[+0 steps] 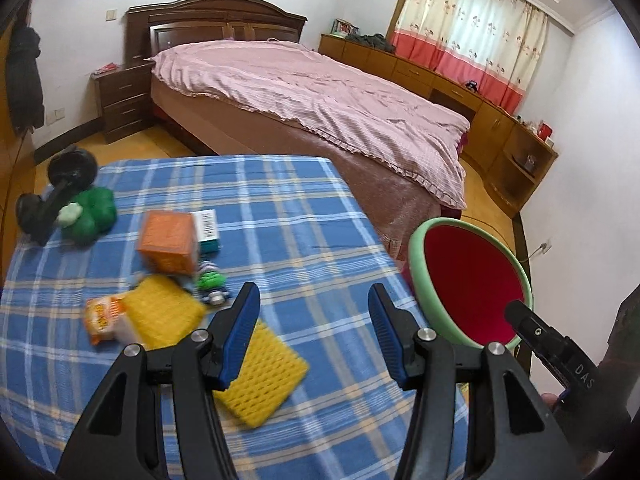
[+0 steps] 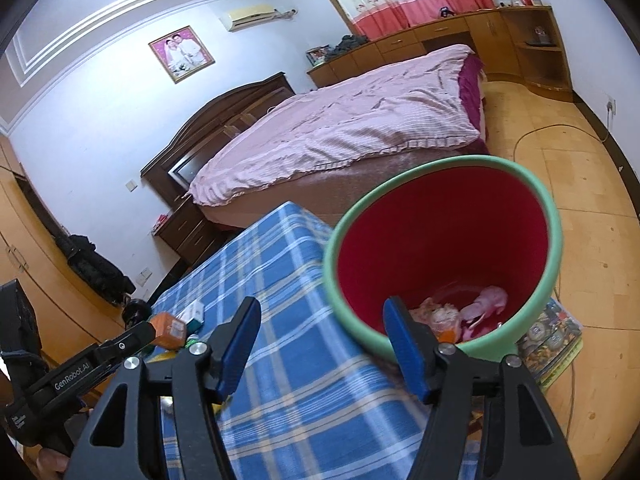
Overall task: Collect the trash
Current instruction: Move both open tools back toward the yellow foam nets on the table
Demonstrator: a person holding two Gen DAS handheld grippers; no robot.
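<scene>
The desk (image 1: 280, 208), covered in blue checked cloth, spreads out ahead of and under both sets of tongs. Just right of the left tongs (image 1: 314, 334) and directly ahead of the right tongs (image 2: 320, 346) stands the red bin (image 2: 440, 248) with its green rim, off the desk's right edge; pink wrappers and other scraps already lie at its bottom. Both tongs are released and grasp nothing: the left tongs hang over bare cloth, and the right tongs have their right finger overlapping the bin's near rim in the view, though whether it touches I cannot tell. Ahead and left of the left tongs lies the remaining clutter: an orange box (image 1: 170, 242), a white and teal carton (image 1: 208, 228) behind it, two yellow foam nets (image 1: 256, 376), one partly under the left finger, an orange snack wrapper (image 1: 102, 316), and a small green striped toy (image 1: 212, 280). Farther left sit a green plush (image 1: 90, 212) and a black dumbbell (image 1: 60, 188). The likely trouble from here is choosing wrongly, since toys lie among the trash; the soft foam nets may slip from a shallow pinch, and a careless swing of the right tongs could knock the bin over.
</scene>
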